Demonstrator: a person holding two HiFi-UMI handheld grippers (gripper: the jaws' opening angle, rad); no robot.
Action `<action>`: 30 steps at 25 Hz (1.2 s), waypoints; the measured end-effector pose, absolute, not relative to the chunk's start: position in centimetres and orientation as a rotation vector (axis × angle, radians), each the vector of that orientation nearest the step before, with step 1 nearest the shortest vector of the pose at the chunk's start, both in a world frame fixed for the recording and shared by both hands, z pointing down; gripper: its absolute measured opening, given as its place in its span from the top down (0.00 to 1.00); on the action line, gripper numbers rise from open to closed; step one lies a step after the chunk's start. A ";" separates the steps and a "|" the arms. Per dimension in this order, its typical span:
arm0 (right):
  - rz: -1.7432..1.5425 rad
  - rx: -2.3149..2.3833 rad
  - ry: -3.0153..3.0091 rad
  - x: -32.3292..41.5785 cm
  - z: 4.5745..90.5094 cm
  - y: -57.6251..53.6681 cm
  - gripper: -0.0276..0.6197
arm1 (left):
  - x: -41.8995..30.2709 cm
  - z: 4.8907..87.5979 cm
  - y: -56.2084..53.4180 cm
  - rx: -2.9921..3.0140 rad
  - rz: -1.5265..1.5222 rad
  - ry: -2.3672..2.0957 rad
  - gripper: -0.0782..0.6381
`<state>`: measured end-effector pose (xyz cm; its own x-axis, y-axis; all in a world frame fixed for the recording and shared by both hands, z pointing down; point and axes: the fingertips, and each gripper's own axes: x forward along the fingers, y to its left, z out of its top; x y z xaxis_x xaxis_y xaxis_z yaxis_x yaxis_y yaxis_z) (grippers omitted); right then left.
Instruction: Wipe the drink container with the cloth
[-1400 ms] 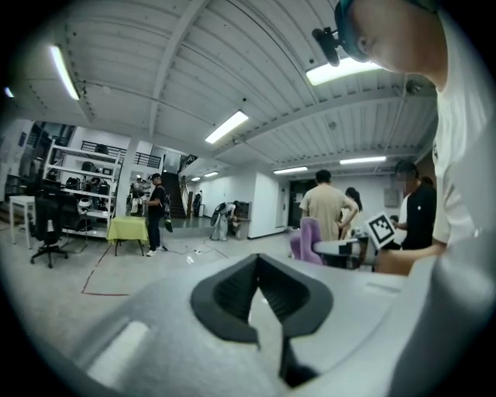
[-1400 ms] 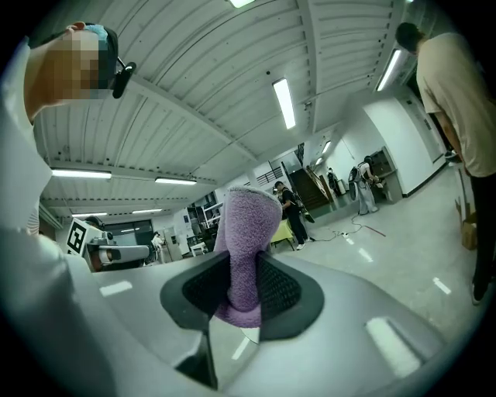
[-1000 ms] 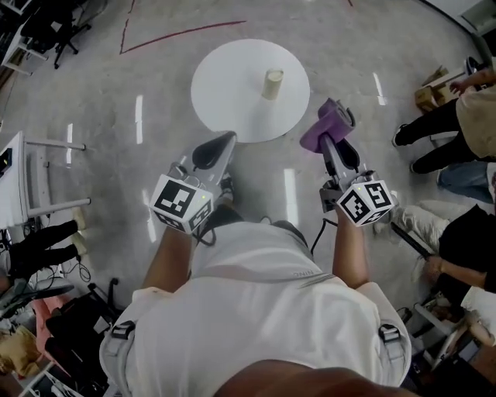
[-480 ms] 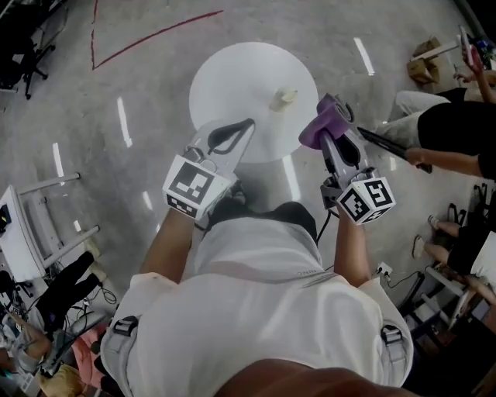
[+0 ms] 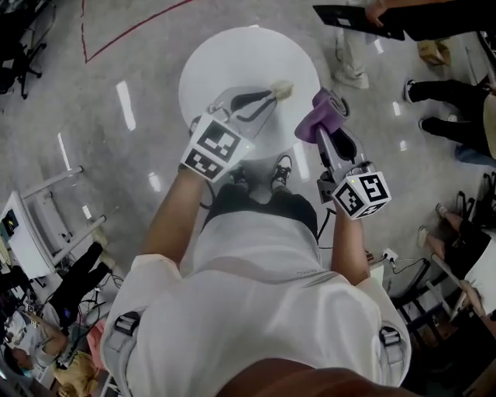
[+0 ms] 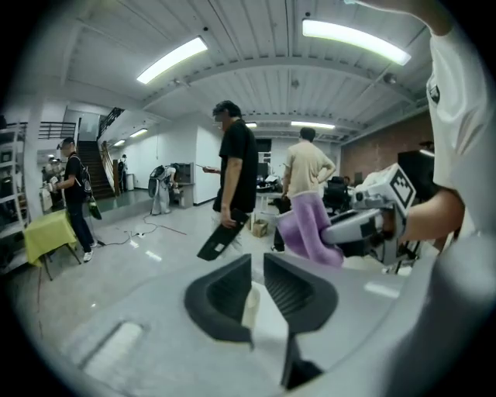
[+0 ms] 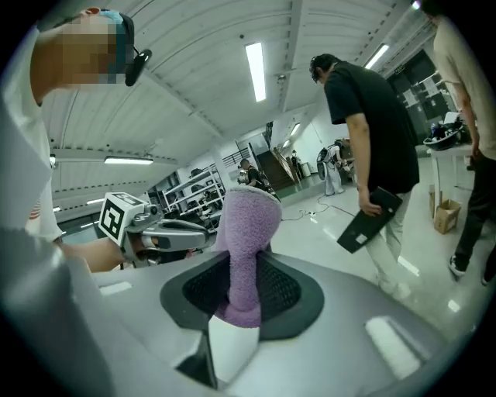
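A small cream drink container (image 5: 282, 88) stands on a round white table (image 5: 225, 58). My left gripper (image 5: 267, 96) reaches over the table with its tips right at the container. Its jaws are opening, with a narrow gap between them. In the left gripper view the container's cream side (image 6: 250, 304) shows through that gap (image 6: 256, 267); I see no pads pressing on it. My right gripper (image 5: 319, 118) hovers at the table's right edge, shut on a purple cloth (image 5: 312, 124). The cloth (image 7: 248, 233) sticks up from the jaws.
Several people stand around on the glossy grey floor. One in black holds a dark flat board (image 5: 358, 17) beyond the table. A red line (image 5: 128, 31) crosses the floor at far left. White racks (image 5: 31, 225) stand to my left. Cables lie by my right side (image 5: 403, 267).
I have come closer to the table. My left gripper moved forward over the tabletop to the container. The right gripper with the cloth stayed near the table's right edge.
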<state>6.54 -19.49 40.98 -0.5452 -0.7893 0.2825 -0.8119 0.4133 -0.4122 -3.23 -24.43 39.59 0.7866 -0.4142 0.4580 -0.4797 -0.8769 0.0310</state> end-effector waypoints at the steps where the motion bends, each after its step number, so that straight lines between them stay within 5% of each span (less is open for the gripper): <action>1: 0.806 1.452 -2.603 6.7 41.5 -19.7 0.80 | -2.7 40.2 -25.0 2.819 0.696 -0.725 0.81; 12: 0.970 1.272 -2.551 6.4 49.4 -22.0 0.80 | 1.3 49.1 -29.6 2.699 1.109 -0.651 0.67; 18: 1.093 1.222 -2.512 5.9 52.9 -20.6 0.80 | 2.1 52.0 -29.5 2.650 1.256 -0.563 0.68; 22: 1.203 1.176 -2.474 5.2 55.2 -19.5 0.80 | 1.9 52.2 -29.4 2.641 1.278 -0.561 0.80; 30: 1.337 1.075 -2.442 3.1 58.0 -17.6 0.81 | 2.1 53.0 -29.5 2.631 1.348 -0.546 0.81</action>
